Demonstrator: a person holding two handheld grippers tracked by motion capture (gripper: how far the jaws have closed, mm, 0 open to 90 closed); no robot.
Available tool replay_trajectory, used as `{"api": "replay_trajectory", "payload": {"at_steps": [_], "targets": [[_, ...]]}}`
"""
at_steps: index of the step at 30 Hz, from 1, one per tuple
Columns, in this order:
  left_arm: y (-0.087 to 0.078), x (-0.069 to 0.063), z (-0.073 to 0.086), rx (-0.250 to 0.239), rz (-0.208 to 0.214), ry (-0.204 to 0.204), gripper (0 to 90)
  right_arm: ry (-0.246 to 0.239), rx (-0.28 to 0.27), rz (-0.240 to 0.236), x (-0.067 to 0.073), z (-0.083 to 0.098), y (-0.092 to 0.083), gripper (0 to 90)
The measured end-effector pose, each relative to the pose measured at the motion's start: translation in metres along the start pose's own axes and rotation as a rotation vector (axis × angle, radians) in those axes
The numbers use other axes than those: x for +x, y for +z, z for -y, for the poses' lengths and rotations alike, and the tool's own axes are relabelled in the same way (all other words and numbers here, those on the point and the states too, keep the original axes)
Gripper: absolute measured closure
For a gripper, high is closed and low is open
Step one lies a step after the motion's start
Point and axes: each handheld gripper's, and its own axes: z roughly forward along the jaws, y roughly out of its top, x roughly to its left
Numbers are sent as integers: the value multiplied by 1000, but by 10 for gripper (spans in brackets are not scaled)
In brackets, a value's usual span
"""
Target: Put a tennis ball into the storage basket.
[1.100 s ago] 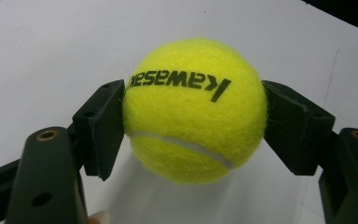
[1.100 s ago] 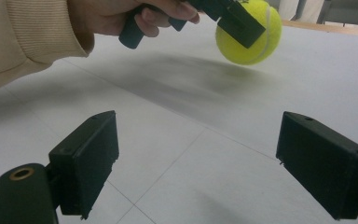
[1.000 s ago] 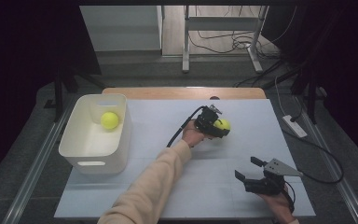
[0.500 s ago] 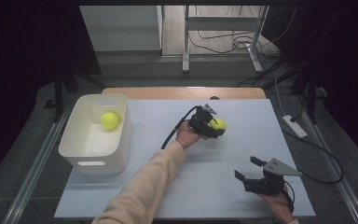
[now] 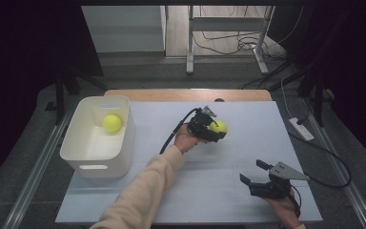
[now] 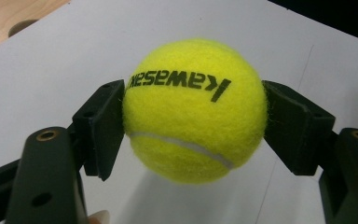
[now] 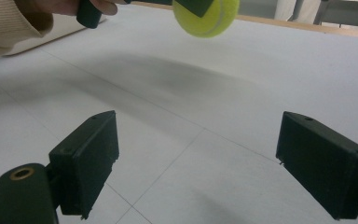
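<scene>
White sheeting covers the surface, with a wooden edge at the far side and cables on the dark floor beyond. Left tongs are clamped on a fuzzy yellow tennis ball, one black pad pressed to each side; the ball hangs clear of the surface near its middle, shadow underneath. A sphere has no long axis (the black printed lettering reads upside down in the left gripper view, and the white seam runs slanting below it). Right tongs rest low at the near right corner, spread wide with nothing between them. A second yellow tennis ball lies in the white plastic bin at the left.
</scene>
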Motion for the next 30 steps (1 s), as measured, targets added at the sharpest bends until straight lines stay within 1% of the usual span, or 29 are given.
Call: {"api": "replay_trajectory", "payload": {"at_steps": [15, 18, 23, 24, 30], "targets": [[-24, -5, 7, -33, -17, 13, 273, -3, 0, 5, 0, 0, 0, 131], [-31, -7, 8, -42, -19, 18, 273, -8, -1, 6, 1, 0, 0, 131], [-38, -8, 10, -58, -20, 11, 273, -11, -2, 6, 1, -1, 1, 130], [-39, -8, 10, -57, -20, 15, 273, -12, 1, 3, 1, -1, 1, 130], [-50, -6, 13, -75, -34, 10, 273, -15, 0, 4, 3, -3, 4, 131]]}}
